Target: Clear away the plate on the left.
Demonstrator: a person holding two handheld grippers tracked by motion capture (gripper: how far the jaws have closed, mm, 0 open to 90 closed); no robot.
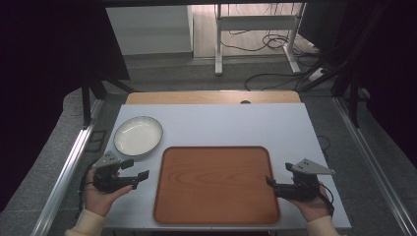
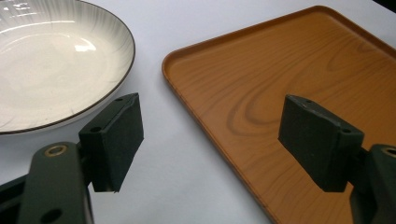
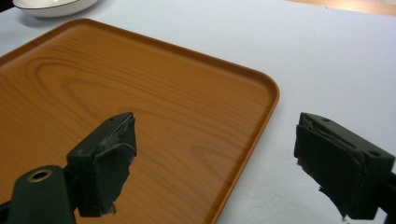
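Two tools flank the wooden tray (image 1: pixel 216 184), which lies flat on the white desk (image 1: pixel 236 125). Left of the tray, the left tool (image 1: pixel 135 169) hovers with jaws wide and nothing between them. Beyond the tray's far left corner sits the white bowl (image 1: pixel 138 135). Right of the tray, the right tool (image 1: pixel 269 181) is likewise spread wide, seemingly just clear of the rim.

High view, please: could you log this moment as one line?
left gripper: open, beside plate | right gripper: open, at tray edge | tray: bare | plate: off tray
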